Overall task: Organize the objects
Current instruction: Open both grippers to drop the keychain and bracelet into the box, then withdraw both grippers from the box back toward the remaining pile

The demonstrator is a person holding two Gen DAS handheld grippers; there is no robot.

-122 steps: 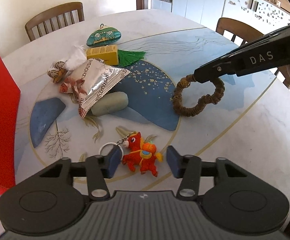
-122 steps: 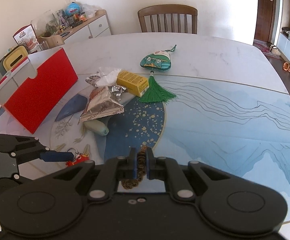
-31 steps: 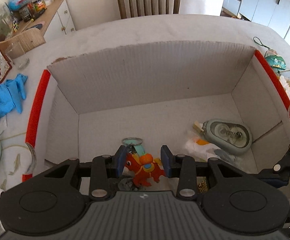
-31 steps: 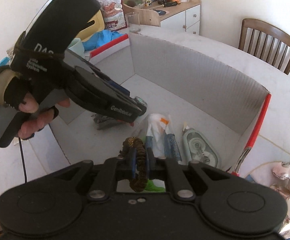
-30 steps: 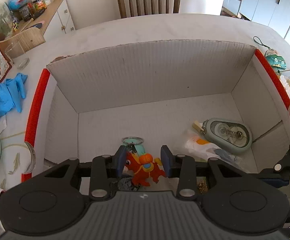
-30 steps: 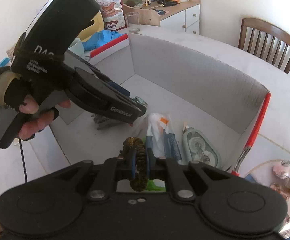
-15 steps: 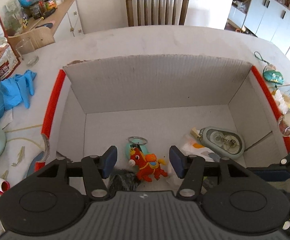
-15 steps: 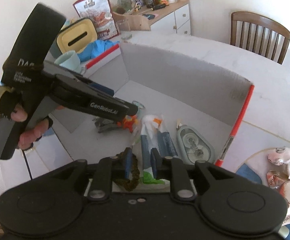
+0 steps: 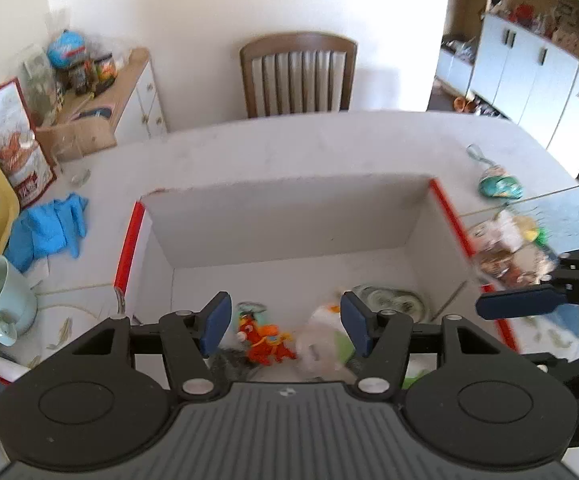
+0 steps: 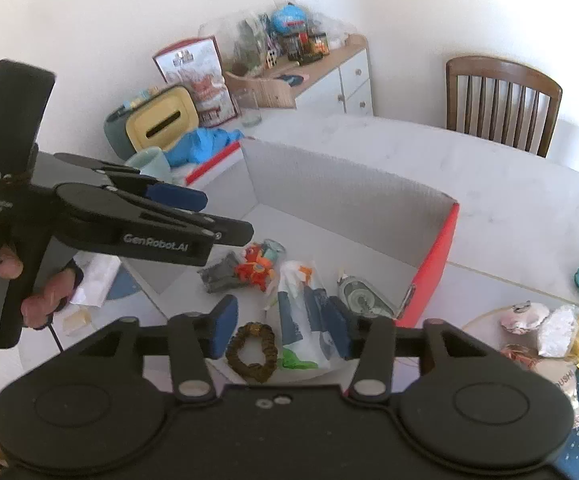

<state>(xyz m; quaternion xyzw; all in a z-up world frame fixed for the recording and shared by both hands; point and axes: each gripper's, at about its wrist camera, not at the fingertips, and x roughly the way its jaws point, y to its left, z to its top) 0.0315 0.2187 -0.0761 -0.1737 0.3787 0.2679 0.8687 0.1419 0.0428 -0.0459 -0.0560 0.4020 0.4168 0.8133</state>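
Over the box [image 10: 353, 196], I hold my left hand-held gripper [image 9: 285, 322] and right hand-held gripper [image 10: 283, 326] wide apart, both empty; the horse toy [image 9: 265, 342] and bead ring [image 10: 253, 346] lie below.

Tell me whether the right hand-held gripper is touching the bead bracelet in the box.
Apart. In the right wrist view the right hand-held gripper is open, and the bead bracelet lies on the box floor between its fingers, clear of both.

Black left gripper [image 10: 225, 216], blue-padded fingers [image 10: 175, 196], white "GenRobot.AI" lettering
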